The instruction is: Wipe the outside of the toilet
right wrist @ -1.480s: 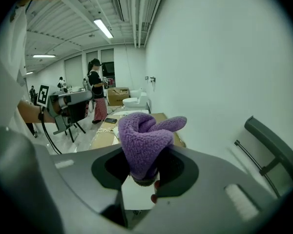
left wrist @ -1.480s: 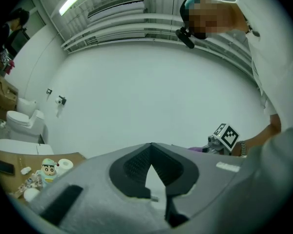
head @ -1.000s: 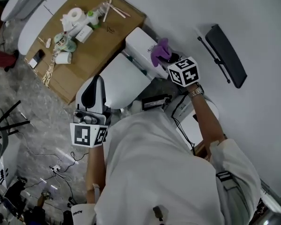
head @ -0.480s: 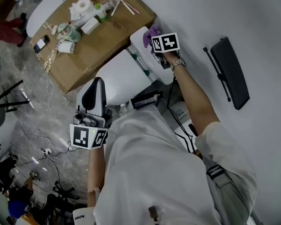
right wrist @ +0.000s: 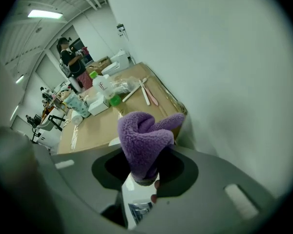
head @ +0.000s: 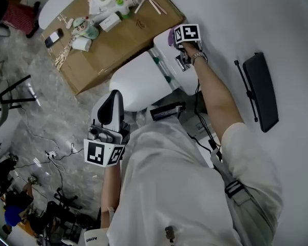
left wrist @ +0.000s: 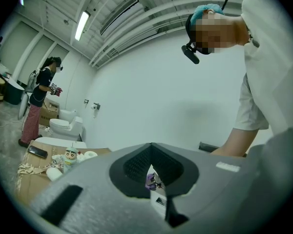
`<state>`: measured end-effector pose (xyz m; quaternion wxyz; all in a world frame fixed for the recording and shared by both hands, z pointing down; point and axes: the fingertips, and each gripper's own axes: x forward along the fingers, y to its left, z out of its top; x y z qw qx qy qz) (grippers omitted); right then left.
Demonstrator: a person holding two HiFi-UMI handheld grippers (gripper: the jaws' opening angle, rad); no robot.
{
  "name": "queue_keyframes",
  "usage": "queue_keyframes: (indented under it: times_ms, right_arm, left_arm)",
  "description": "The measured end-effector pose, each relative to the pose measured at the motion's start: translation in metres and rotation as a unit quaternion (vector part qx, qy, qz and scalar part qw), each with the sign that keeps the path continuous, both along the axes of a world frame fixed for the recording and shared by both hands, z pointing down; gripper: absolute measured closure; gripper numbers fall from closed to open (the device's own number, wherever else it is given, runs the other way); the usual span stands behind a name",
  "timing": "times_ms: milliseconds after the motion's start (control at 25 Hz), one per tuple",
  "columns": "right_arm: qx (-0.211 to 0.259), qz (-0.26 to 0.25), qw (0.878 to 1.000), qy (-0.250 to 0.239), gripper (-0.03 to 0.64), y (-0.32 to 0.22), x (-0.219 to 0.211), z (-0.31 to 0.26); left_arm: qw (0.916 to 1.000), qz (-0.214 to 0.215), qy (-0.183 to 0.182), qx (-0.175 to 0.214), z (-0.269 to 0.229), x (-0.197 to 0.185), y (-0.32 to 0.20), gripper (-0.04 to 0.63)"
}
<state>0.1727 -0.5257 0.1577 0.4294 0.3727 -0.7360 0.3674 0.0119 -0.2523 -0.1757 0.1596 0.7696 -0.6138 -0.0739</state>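
Since a second ago the right claw (head: 173, 38) has swung along the toilet tank (head: 175, 69) to its far end, just beside the cardboard box (head: 118, 42). It is clamped on the purple cloth (head: 170, 36) over that corner. The tank's long axis runs back from there toward the person's forearm, so the next stroke likely pulls back along it. The left claw (head: 113, 99), almost together with nothing in it, hangs near the front of the lid (head: 138, 81), well apart from the cloth.

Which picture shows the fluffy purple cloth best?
The right gripper view: the purple cloth fills the middle, pinched in the right claw. The head view shows only a purple edge beside the marker cube. The left gripper view shows a tiny far speck.
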Motion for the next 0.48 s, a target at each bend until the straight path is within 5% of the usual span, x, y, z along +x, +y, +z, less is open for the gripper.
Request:
queue_keyframes:
  times_ms: [480]
  right_arm:
    - [-0.038,0.074,0.997,0.004,0.491,0.060,0.081,0.029]
  left_arm:
    - [0.9988,0.048,0.008,-0.001,0.006,0.018,-0.007,0.591]
